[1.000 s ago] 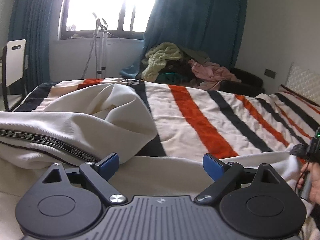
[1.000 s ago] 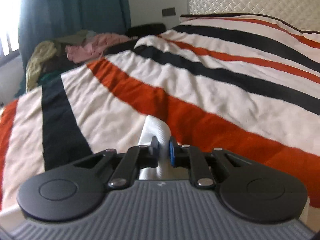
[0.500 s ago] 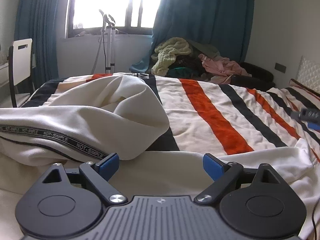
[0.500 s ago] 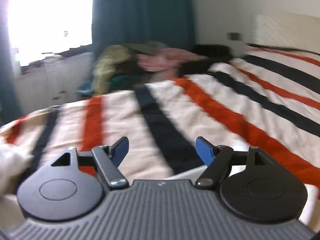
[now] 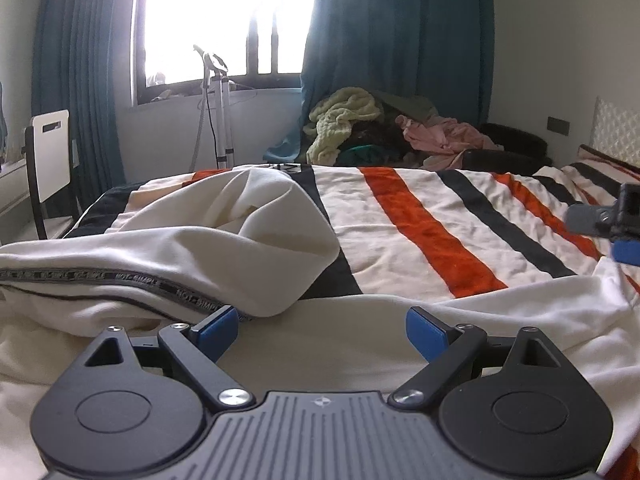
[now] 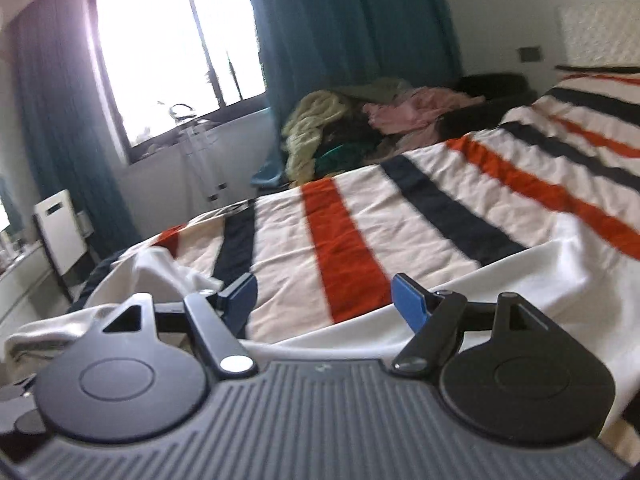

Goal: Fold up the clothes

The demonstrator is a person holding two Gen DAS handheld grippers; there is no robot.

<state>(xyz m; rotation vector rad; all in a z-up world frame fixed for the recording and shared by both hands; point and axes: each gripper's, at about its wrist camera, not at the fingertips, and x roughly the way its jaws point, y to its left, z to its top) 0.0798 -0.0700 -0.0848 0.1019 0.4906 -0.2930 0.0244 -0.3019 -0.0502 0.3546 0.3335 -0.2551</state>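
Observation:
A cream garment (image 5: 168,256) with a black lettered band lies bunched on the striped bed, its flat part spread under and ahead of my left gripper (image 5: 322,330). The left gripper is open and empty just above the cloth. My right gripper (image 6: 324,300) is open and empty, held above the garment's right end (image 6: 540,280). The right gripper also shows at the right edge of the left wrist view (image 5: 616,224). The garment's bunched part shows at the left of the right wrist view (image 6: 160,272).
The bed has a cream blanket with orange and black stripes (image 5: 420,220). A heap of other clothes (image 5: 380,128) lies beyond the bed's far edge under teal curtains. A white chair (image 5: 48,152) stands at the left, a metal stand (image 5: 216,108) by the window.
My right gripper has let go of the garment's end, opened, lifted and swung to the left. My left gripper stayed open and rose slightly over the cloth.

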